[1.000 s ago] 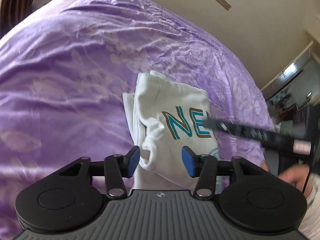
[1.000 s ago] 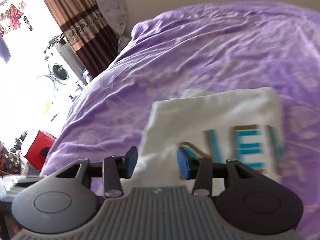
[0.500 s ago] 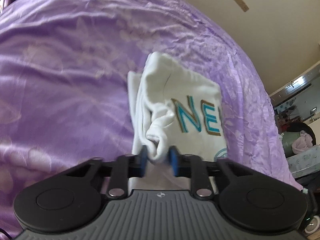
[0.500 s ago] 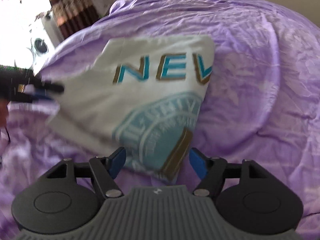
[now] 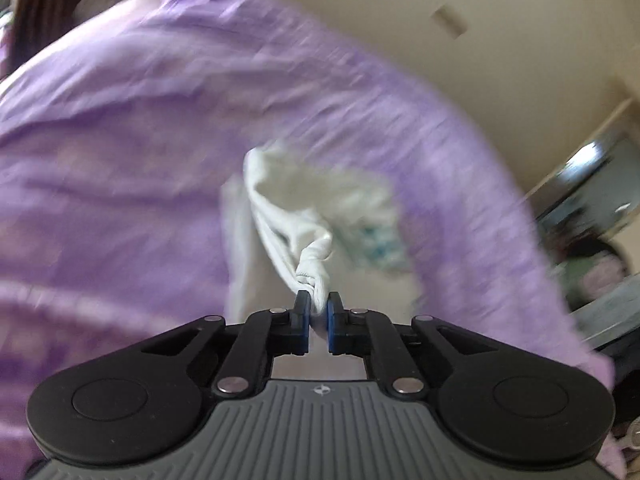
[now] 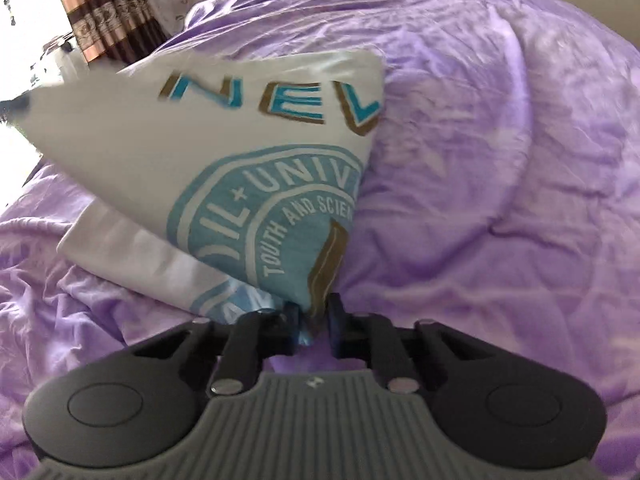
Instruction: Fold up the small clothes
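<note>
A small white T-shirt (image 6: pixel 168 152) with teal and brown lettering and a round teal print lies partly folded on a purple bedspread (image 6: pixel 500 140). My right gripper (image 6: pixel 314 320) is shut on the shirt's near corner at the printed part and lifts it off the bed. My left gripper (image 5: pixel 318 312) is shut on a bunched white edge of the same T-shirt (image 5: pixel 312 216), which rises in a twisted fold from the pads. The left wrist view is blurred by motion.
The purple bedspread (image 5: pixel 120 140) fills both views. A brown patterned curtain (image 6: pixel 108 4) and a bright window stand at the far left of the right wrist view. A beige wall (image 5: pixel 520 40) and dark furniture (image 5: pixel 592 208) are beyond the bed's right side.
My left gripper closed on the shirt's bunched edge and lifted it. My right gripper moved to the printed corner, closed on it and raised it off the bed.
</note>
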### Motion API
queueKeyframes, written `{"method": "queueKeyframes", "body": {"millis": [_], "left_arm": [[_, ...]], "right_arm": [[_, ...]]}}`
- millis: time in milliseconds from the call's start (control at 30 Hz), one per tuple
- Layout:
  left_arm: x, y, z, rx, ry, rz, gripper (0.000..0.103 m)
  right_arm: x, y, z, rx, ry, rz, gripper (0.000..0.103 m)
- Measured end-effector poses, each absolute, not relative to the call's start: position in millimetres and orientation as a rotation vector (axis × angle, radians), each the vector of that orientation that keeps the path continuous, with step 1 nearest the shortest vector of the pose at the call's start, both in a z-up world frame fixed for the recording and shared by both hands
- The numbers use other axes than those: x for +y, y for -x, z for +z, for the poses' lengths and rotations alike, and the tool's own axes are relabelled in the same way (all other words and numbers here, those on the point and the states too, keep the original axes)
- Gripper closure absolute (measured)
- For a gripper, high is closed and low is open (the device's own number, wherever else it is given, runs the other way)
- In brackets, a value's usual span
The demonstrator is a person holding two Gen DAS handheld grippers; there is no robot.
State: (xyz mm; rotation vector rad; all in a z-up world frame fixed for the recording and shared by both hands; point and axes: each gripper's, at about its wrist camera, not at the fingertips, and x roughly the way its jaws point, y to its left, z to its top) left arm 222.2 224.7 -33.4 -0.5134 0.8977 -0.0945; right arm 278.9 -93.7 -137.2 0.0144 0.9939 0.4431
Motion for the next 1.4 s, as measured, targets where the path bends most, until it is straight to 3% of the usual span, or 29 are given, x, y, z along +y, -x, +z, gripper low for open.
{"method": "queueKeyframes", "body": {"millis": [233, 833, 1167, 1400], "left_arm": [[237, -228, -97, 1.037, 0.49, -0.013, 0.095], [227, -209, -90, 1.226, 0.261, -0.004, 0.088], [240, -228, -32, 0.969, 0.392, -0.13, 0.088], [209, -279, -60, 0.957, 0.39, -0.178, 0.087]], "right_arm": [[-89, -279, -160, 1.041, 0.005, 0.44, 0.103], [-106, -278, -158, 1.129, -0.008, 0.426, 0.102], [-121, -301, -116, 0.997, -0.048, 0.433, 0.095], [-95, -325, -113, 0.944, -0.083, 0.5, 0.095]]}}
